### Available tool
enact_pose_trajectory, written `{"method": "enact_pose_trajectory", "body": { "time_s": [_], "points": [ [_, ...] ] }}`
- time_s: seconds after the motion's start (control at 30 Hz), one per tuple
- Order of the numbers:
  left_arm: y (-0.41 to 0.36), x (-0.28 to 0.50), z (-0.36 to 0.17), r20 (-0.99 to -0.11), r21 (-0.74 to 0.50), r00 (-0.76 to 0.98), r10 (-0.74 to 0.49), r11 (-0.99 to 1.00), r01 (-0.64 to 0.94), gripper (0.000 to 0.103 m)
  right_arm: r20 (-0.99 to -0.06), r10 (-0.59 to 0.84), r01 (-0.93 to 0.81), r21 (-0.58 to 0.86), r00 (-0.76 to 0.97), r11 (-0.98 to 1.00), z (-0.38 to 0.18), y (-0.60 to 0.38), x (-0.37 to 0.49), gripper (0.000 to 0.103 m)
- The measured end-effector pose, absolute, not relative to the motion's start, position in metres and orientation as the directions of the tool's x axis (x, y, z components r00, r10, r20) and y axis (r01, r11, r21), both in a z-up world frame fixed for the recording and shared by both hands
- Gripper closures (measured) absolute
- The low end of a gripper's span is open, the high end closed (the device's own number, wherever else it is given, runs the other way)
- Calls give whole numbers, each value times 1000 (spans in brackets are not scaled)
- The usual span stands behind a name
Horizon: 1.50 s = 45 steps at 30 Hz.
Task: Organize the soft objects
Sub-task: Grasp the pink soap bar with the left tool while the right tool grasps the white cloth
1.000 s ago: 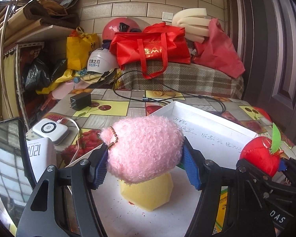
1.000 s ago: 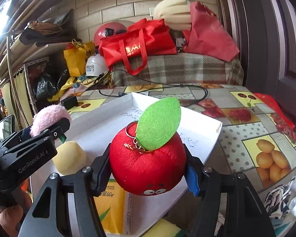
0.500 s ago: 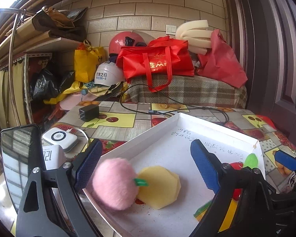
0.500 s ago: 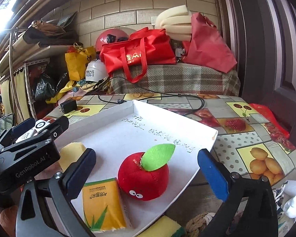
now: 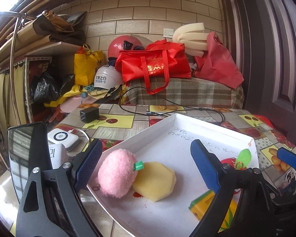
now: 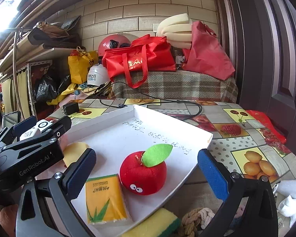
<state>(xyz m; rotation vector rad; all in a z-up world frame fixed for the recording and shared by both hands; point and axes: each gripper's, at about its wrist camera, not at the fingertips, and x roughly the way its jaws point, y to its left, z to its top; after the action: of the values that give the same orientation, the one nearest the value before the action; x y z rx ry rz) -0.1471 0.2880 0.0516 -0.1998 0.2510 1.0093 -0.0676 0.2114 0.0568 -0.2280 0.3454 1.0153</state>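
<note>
A white tray [image 5: 163, 126] [image 6: 100, 122] lies on the table. In it a pink plush ball [image 5: 116, 172] rests against a yellow sponge piece [image 5: 155, 180] [image 6: 74, 153]. A red plush apple [image 6: 143, 172] [image 5: 228, 161] with a green leaf sits beside a yellow tissue pack [image 6: 104, 198] [image 5: 209, 202]. My left gripper [image 5: 146, 164] is open and empty, just behind the pink ball. My right gripper [image 6: 145, 172] is open and empty, its jaws wide on either side of the apple.
A yellow-green sponge [image 6: 154, 224], a rope knot [image 6: 195, 216] and white cloth [image 6: 290, 199] lie at the table's near edge. A black charger [image 5: 88, 114] with cable, a white device [image 5: 62, 138] and a phone [image 5: 27, 154] sit left. Bags and helmets stand behind.
Both grippers let go and opened: the pink ball and the red apple now lie in the tray. Both grippers have drawn back and up from them.
</note>
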Motion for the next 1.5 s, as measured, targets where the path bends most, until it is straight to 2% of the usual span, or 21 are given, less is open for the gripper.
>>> {"method": "enact_pose_trajectory", "body": {
  "time_s": [0.3,0.5,0.63,0.7,0.77,0.97,1.07,1.1,1.13,1.17,1.2,1.23,1.5],
  "points": [
    [237,-128,50,-327,-22,632,703,662,-749,11,-371,792,-863,-55,484,502,59,135,-70,0],
    [179,-96,50,-371,34,751,547,816,-577,12,-376,696,-755,-16,612,655,62,51,-18,0],
    [141,-65,46,-443,88,804,397,912,-402,12,-462,625,-709,-12,629,705,57,8,21,0],
    [125,-46,42,-487,134,797,356,933,-334,12,-531,609,-729,-24,589,684,52,-3,35,1],
    [116,-29,38,-526,145,790,313,949,-279,12,-552,593,-732,-47,586,680,51,-11,42,2],
    [111,13,29,-619,91,750,232,970,-226,12,-647,558,-792,-122,520,598,36,17,47,28],
    [111,25,23,-664,74,721,198,977,-200,13,-691,507,-794,-161,516,587,24,29,55,29],
    [110,27,21,-673,76,715,191,979,-189,22,-703,494,-794,-166,512,585,21,30,58,33],
    [108,28,20,-679,80,711,184,981,-177,36,-722,479,-798,-168,500,579,17,34,61,37],
    [106,28,18,-681,87,709,184,981,-171,47,-737,482,-812,-154,473,562,15,36,62,54],
    [104,29,17,-684,90,708,177,983,-159,68,-741,493,-826,-143,455,546,14,36,60,70],
    [103,29,17,-685,93,707,175,984,-154,76,-738,498,-828,-147,456,541,14,35,59,75],
    [87,-11,30,-584,65,801,130,991,-113,77,-697,604,-876,-74,387,476,25,18,25,76]
  ]
}}
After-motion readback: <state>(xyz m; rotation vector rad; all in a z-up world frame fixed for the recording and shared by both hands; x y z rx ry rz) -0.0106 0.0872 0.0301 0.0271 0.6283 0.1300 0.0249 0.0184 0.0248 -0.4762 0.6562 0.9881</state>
